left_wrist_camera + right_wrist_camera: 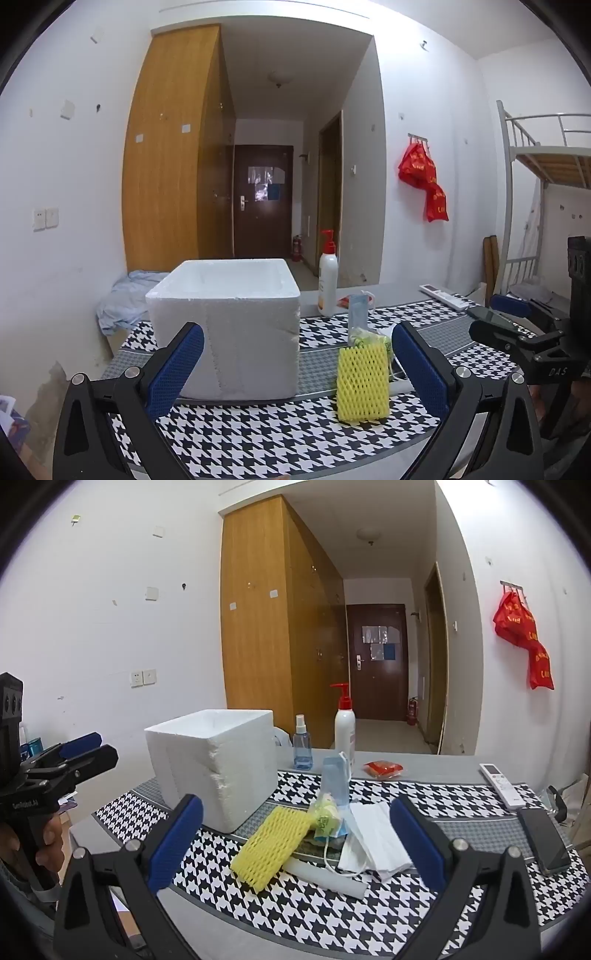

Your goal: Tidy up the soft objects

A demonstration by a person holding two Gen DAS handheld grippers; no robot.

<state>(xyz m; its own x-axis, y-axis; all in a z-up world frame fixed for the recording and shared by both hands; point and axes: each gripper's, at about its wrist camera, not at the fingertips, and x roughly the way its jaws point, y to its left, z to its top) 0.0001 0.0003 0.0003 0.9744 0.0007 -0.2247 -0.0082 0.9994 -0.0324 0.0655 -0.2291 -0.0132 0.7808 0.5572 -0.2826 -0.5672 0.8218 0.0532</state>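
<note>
A white foam box [229,325] stands open-topped on the houndstooth table mat [258,435]; it also shows in the right wrist view [218,764]. A yellow foam net sleeve [362,384] lies right of the box, also in the right wrist view [271,847]. Beside it lie white face masks [373,840], a small green-yellow packet [325,814], a blue mask pack [334,779] and a white foam strip [325,880]. My left gripper [295,369] is open and empty, in front of the box and sleeve. My right gripper [295,843] is open and empty, in front of the pile.
A white pump bottle [344,725], a blue spray bottle [302,744] and a red packet [382,768] stand behind the pile. A remote [502,784] and a phone [545,840] lie at the right. Crumpled blue cloth [122,299] lies left of the box.
</note>
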